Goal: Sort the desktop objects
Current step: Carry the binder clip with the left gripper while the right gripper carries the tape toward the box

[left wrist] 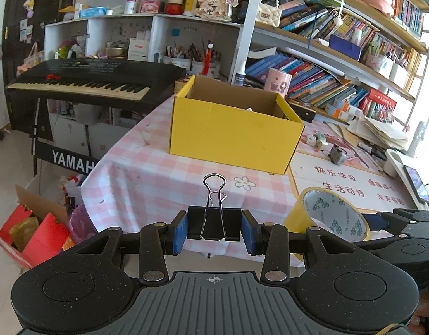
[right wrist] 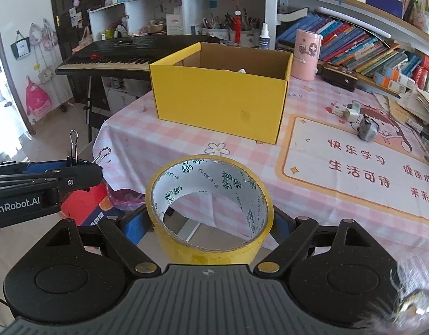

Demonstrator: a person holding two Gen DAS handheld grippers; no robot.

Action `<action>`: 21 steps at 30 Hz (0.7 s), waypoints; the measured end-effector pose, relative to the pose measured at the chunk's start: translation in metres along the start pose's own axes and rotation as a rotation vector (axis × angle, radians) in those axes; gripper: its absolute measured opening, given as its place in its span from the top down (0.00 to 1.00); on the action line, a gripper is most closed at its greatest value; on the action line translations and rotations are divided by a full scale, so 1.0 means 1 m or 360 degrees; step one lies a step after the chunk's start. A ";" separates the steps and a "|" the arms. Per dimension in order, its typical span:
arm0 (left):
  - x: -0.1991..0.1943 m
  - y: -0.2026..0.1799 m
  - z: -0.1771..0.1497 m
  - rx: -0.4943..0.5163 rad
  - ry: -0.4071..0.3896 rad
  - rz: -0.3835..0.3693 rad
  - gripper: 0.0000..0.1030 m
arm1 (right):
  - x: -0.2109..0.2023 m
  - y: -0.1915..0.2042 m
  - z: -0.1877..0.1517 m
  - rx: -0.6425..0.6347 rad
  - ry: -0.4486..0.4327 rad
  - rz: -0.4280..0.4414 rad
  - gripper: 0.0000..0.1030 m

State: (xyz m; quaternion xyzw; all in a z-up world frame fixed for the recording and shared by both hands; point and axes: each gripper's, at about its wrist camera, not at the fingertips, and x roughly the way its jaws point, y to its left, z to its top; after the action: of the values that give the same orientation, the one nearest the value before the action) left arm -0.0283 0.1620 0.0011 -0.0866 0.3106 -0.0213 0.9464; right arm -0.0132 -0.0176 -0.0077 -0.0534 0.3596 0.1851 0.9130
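Observation:
My left gripper [left wrist: 213, 227] is shut on a black binder clip [left wrist: 213, 224] with silver wire handles, held near the front edge of the table. My right gripper [right wrist: 211, 223] is shut on a yellow tape roll [right wrist: 211, 209], held above the table's front edge; the roll also shows in the left wrist view [left wrist: 329, 217]. An open yellow cardboard box [left wrist: 231, 134] stands on the pink checked tablecloth [left wrist: 147, 173] beyond both grippers, and shows in the right wrist view [right wrist: 220, 100]. The left gripper with the clip [right wrist: 74, 153] sits to the left of the tape.
A desk mat with red characters [right wrist: 354, 162] lies at the right, with a small grey object [right wrist: 366, 128] and small white items [right wrist: 345, 110] on it. A pink cup [right wrist: 308, 54], bookshelves and a black keyboard [left wrist: 88, 83] stand behind. Red boxes [left wrist: 33, 234] lie on the floor.

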 end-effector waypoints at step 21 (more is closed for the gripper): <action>0.046 -0.016 0.066 0.0058 -0.0169 0.0081 0.62 | 0.027 -0.025 0.062 -0.0142 -0.0226 0.0020 0.17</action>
State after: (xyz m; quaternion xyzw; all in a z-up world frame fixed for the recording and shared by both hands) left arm 0.0480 0.1522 0.0298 -0.0625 0.2617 0.0016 0.9631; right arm 0.0539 -0.0182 0.0183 -0.0786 0.2857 0.2101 0.9317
